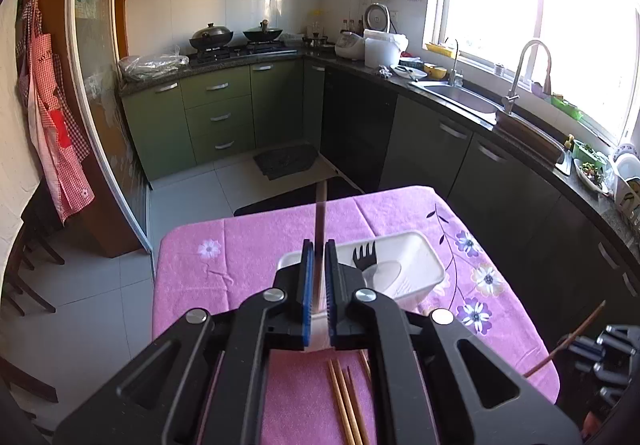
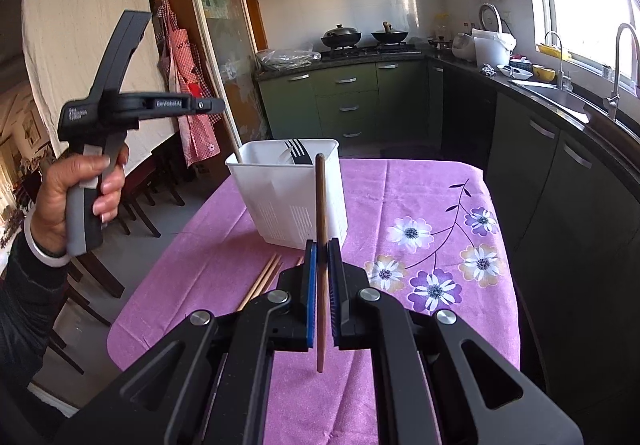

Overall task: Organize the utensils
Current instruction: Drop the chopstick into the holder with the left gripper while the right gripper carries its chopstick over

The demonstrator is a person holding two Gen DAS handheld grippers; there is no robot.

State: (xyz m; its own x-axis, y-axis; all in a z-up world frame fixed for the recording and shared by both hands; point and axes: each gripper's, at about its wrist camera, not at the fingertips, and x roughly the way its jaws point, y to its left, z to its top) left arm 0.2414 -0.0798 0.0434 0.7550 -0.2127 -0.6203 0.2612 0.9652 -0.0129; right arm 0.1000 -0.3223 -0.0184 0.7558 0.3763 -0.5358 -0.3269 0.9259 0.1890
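A white utensil holder point(image 2: 288, 197) stands on the purple tablecloth point(image 2: 420, 181), with a black fork point(image 2: 298, 153) and a white spoon inside. My left gripper point(image 1: 319, 245) is shut on a brown chopstick point(image 1: 320, 221) held over the holder point(image 1: 416, 265); the chopstick's lower end dips into the holder's left side point(image 2: 236, 149). My right gripper point(image 2: 322, 245) is shut on another brown chopstick point(image 2: 321, 229), held upright in front of the holder. Several light wooden chopsticks point(image 1: 346, 401) lie loose on the cloth near the holder.
A kitchen counter with a sink point(image 1: 460, 93) runs along the right, close to the table's right edge. Dark chairs point(image 2: 132, 205) stand left of the table. A stove with two woks point(image 2: 360, 35) is far behind.
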